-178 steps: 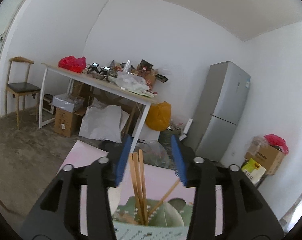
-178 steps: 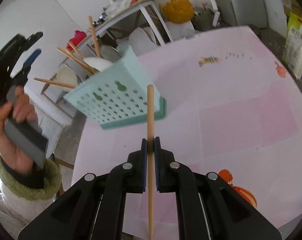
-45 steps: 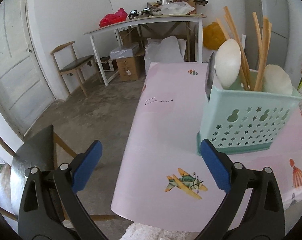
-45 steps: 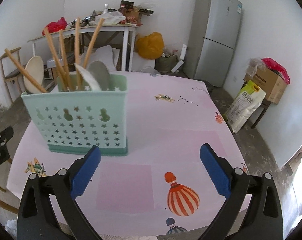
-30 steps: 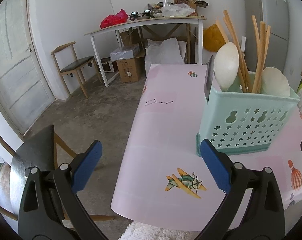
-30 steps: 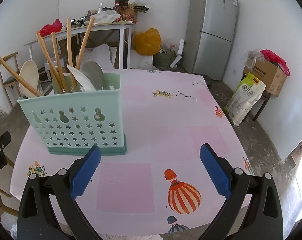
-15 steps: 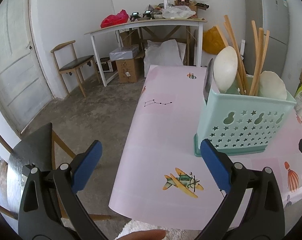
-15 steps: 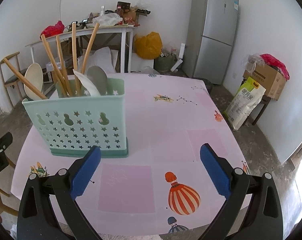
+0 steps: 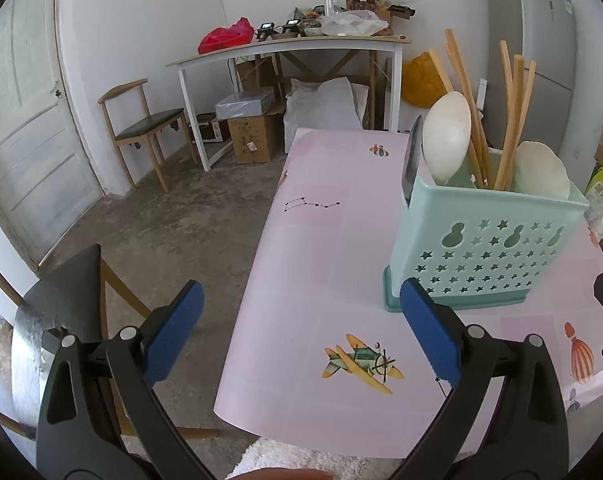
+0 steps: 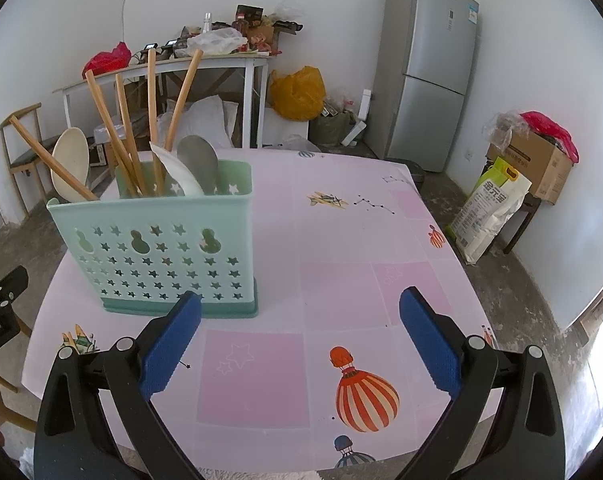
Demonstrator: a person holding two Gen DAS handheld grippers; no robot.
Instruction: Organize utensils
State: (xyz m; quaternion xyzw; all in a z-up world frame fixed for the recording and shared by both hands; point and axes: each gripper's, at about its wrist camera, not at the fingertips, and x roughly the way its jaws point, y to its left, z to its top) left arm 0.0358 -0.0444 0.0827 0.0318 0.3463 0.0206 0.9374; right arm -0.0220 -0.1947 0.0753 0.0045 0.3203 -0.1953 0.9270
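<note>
- Two grippers, both empty: left gripper with blue pads spread wide apart over the near table edge, nothing between them; right gripper likewise spread wide, holding nothing.
- Mint-green holder standing upright on the pink table, at about 10 o'clock from the right gripper and about 2 o'clock from the left one; near both, touched by neither.
- Inside the holder: several wooden chopsticks leaning at mixed angles, plus pale spoons and a grey spoon, handles down.
- From the left view, the same chopsticks and a white spoon poking above the rim, with a dark flat piece at the holder's left corner, too edge-on to name.
- No loose utensil visible anywhere on the tabletop in either view; only printed pictures on the cloth.
- Judged from that: sorting looks finished or very nearly so, everything visible already stowed.
- Possibly left: tidying the leaning chopsticks, or nothing at all; anything outside the two views cannot be told.
</note>
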